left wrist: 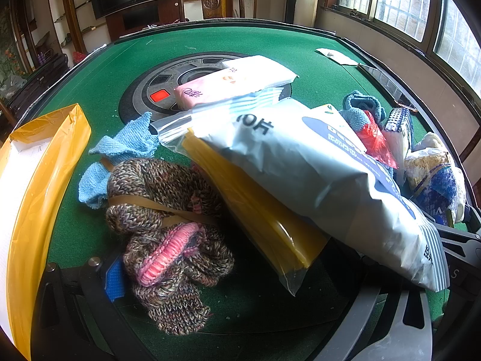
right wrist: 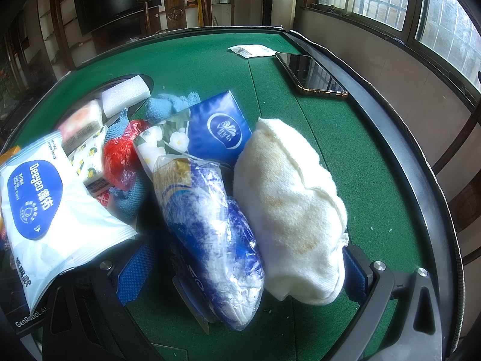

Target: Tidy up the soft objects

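Note:
A pile of soft things lies on the green felt table (left wrist: 255, 42). In the left wrist view my left gripper (left wrist: 240, 273) is open; a brown and pink knitted bundle (left wrist: 168, 219) lies between its fingers, touching the left pad (left wrist: 114, 279). A white wet-wipes pack (left wrist: 324, 174) and a yellow zip bag (left wrist: 258, 207) lean over the right finger. In the right wrist view my right gripper (right wrist: 243, 267) is open around a blue and white crinkled pack (right wrist: 219, 231) and a rolled cream towel (right wrist: 288, 207).
A yellow-edged box (left wrist: 45, 180) stands at the left. Blue cloths (left wrist: 126, 144), tissue packs (left wrist: 228, 84), a blue Vinda tissue pack (right wrist: 219, 126), a red plastic bag (right wrist: 120, 153) and a phone (right wrist: 312, 72) near the right rim lie around. A round centre panel (left wrist: 168, 87) sits mid-table.

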